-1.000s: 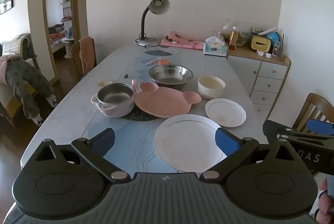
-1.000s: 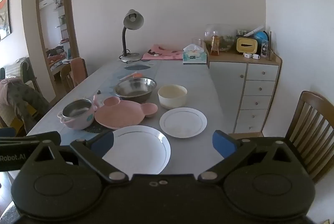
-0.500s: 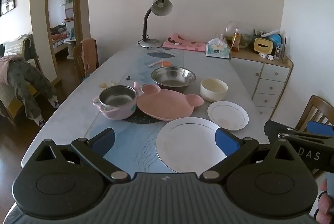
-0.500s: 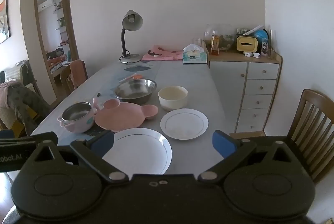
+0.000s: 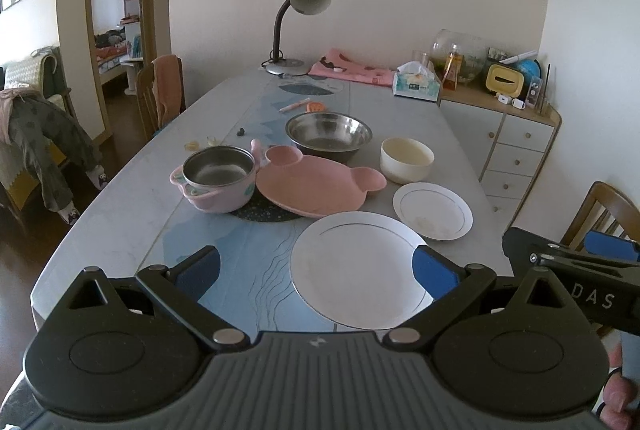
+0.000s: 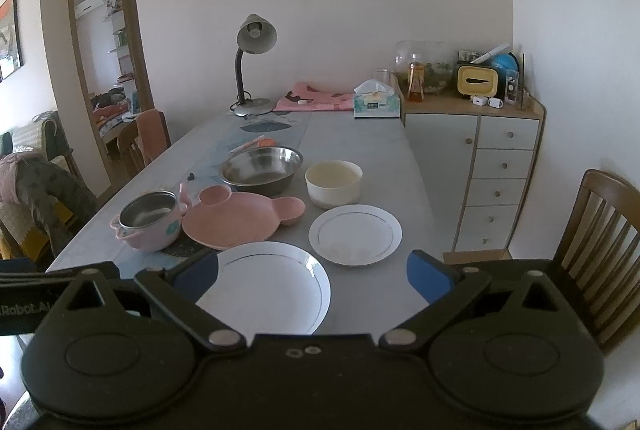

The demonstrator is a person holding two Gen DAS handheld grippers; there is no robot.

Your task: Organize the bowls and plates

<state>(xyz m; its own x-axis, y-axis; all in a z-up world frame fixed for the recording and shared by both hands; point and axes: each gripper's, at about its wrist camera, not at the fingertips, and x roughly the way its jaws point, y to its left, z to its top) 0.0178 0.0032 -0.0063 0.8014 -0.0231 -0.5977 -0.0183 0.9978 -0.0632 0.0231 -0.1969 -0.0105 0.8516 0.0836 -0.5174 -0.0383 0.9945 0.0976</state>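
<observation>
A large white plate (image 5: 358, 270) (image 6: 268, 292) lies nearest on the grey table (image 5: 132, 213). A small white plate (image 5: 432, 210) (image 6: 355, 234) lies to its right. Behind stand a pink mouse-eared plate (image 5: 316, 185) (image 6: 240, 220), a pink pot with a steel inner bowl (image 5: 218, 181) (image 6: 148, 226), a steel bowl (image 5: 328, 135) (image 6: 261, 169) and a cream bowl (image 5: 407, 159) (image 6: 334, 183). My left gripper (image 5: 316, 270) is open and empty above the table's near end. My right gripper (image 6: 312, 276) is open and empty beside it, just right of the large plate.
A desk lamp (image 5: 296, 21), pink cloth (image 5: 352, 69) and tissue box (image 5: 416, 85) stand at the table's far end. A white drawer cabinet (image 6: 496, 173) is on the right. Wooden chairs stand at the right (image 6: 596, 250) and left (image 5: 160, 93).
Both grippers have risen and tilted slightly, so the dishes sit a little lower in each view. The dishes have not moved.
</observation>
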